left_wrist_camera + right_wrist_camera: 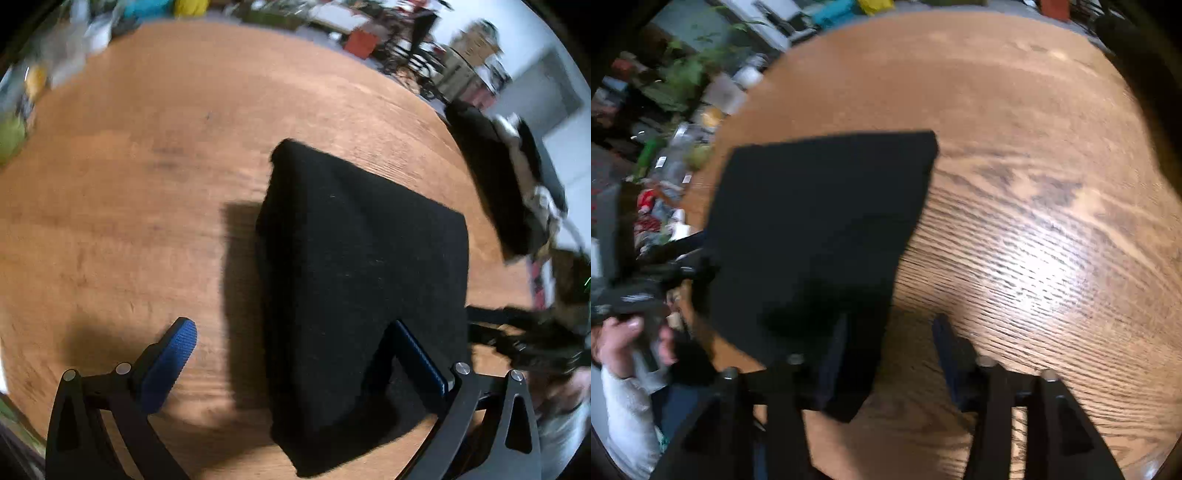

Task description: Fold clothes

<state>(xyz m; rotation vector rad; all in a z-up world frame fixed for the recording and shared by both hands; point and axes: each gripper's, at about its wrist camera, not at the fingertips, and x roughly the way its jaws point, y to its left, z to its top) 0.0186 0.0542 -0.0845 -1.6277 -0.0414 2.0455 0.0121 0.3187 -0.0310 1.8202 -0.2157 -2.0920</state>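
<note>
Jaws of the left gripper [295, 354] stand wide, one blue pad over bare wood, the other lying against the near part of the black folded garment [362, 280]; nothing is pinched between them. The right gripper [890, 354] stands about half open, its jaws straddling the garment's near right corner, with cloth between the fingers but no visible pinch. No earlier picture is at hand, so only this stance can be told.

Judging from the tidy rectangular shape, the cloth [820, 221] is already folded down to a compact pad lying flat on the round wooden table [129, 184], so the step in hand looks like either a last fold or taking hold to move it aside. The next move probably calls for both grippers to close on the near edge through all the layers together, since a shallow bite could peel off only the top one.

Room to work is good: open wood spreads to the left and beyond the garment, and a broad bare stretch [1052, 221] lies to its right. In the left view its far right corner sits near the table's rim, where a dark pile of other clothing [517, 184] lies. In the right view, the person's hand [624, 339] holding the other tool is at the left, close beside the garment.
</note>
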